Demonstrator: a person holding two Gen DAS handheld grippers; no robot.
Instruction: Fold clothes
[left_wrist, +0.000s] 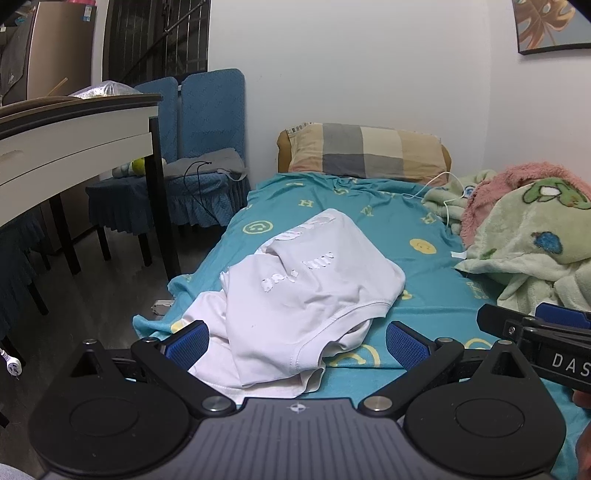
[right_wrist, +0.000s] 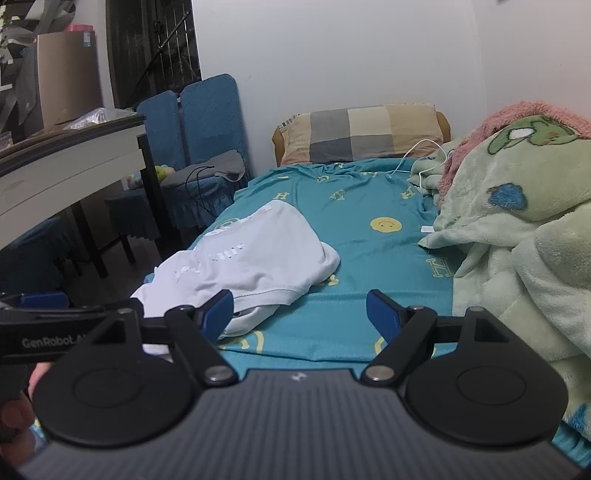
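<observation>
open left gripper (left_wrist: 297, 341), crumpled white shirt (left_wrist: 306, 291), fleece blanket (left_wrist: 532, 243)

Right gripper (right_wrist: 299, 314) open over bed's near edge (right_wrist: 332, 343); crumpled white shirt (right_wrist: 255, 258) at left edge.

left wrist: low, facing bed (left_wrist: 332, 206) lengthwise | right wrist: alongside, same bed (right_wrist: 362, 199)

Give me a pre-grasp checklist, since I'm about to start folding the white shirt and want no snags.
1. Left gripper open: ok.
2. Right gripper open: ok.
3. White shirt laid flat: not ok, crumpled.
4. Shirt fully on the teal sheet: cannot tell, one side reaches the bed's edge.
5. Green blanket apart from shirt: ok.
6. White cable away from shirt: ok.
</observation>
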